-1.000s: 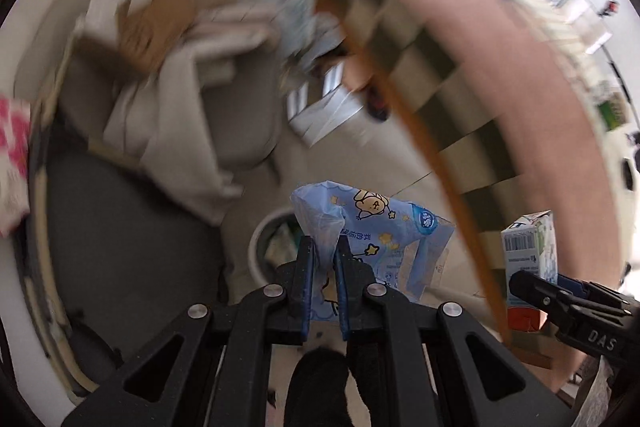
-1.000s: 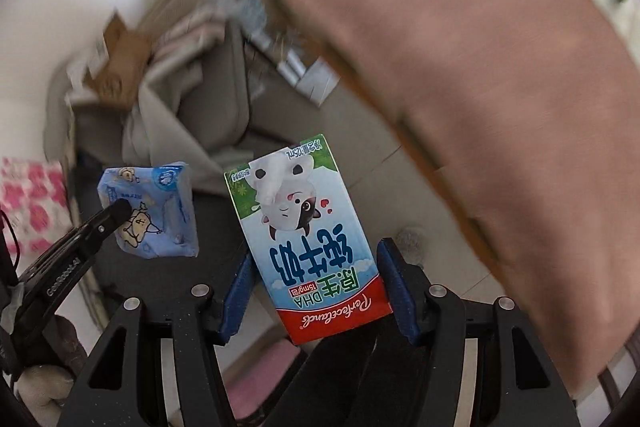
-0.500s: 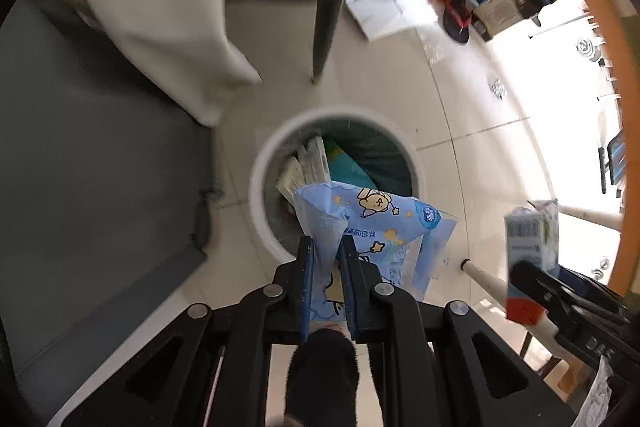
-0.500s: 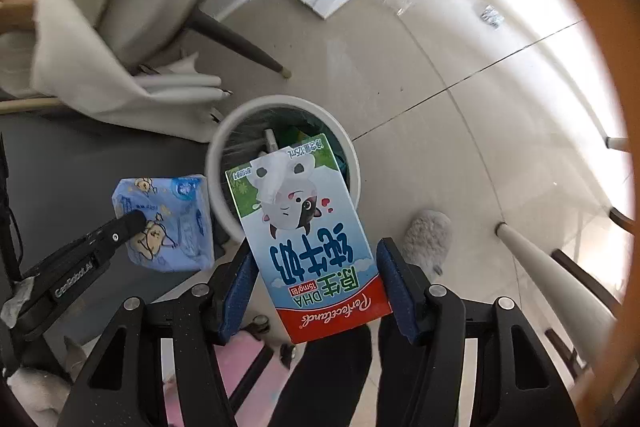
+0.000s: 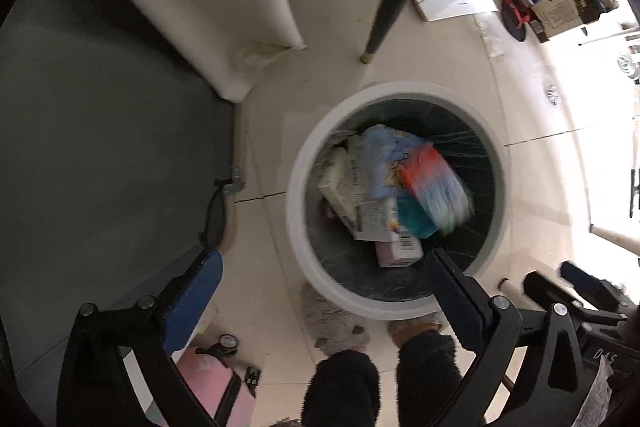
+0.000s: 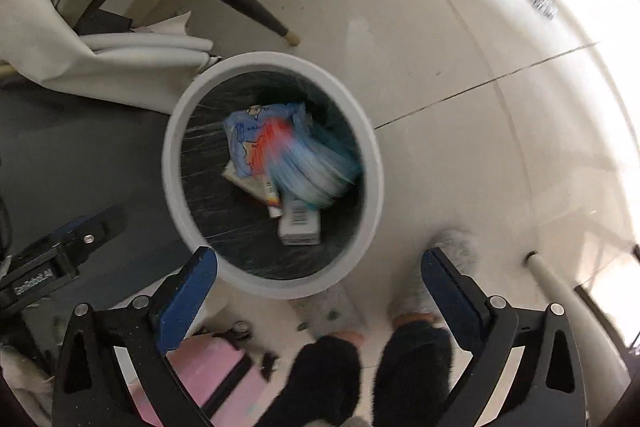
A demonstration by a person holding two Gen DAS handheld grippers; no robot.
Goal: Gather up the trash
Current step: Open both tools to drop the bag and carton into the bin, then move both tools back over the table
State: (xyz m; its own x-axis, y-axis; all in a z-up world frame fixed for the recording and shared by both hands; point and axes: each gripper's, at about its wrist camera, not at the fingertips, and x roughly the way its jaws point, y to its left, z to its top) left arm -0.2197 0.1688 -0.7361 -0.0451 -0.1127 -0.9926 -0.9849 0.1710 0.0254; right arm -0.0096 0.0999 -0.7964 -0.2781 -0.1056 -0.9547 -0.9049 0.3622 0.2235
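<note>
As both jaws have just sprung apart empty, two hand-held grippers [image 5: 320,291] [image 6: 320,283] overhang one bin [image 5: 298,187]

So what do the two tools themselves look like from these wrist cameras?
Both match: the left tool and right tool are black skeletal frames with triangular cut-outs and silver bolt heads, each carrying two fingers faced with blue textured pads. The left tool's body, seen from the right camera, bears small white lettering, too blurred to read. No cables or sleeves show.
</note>
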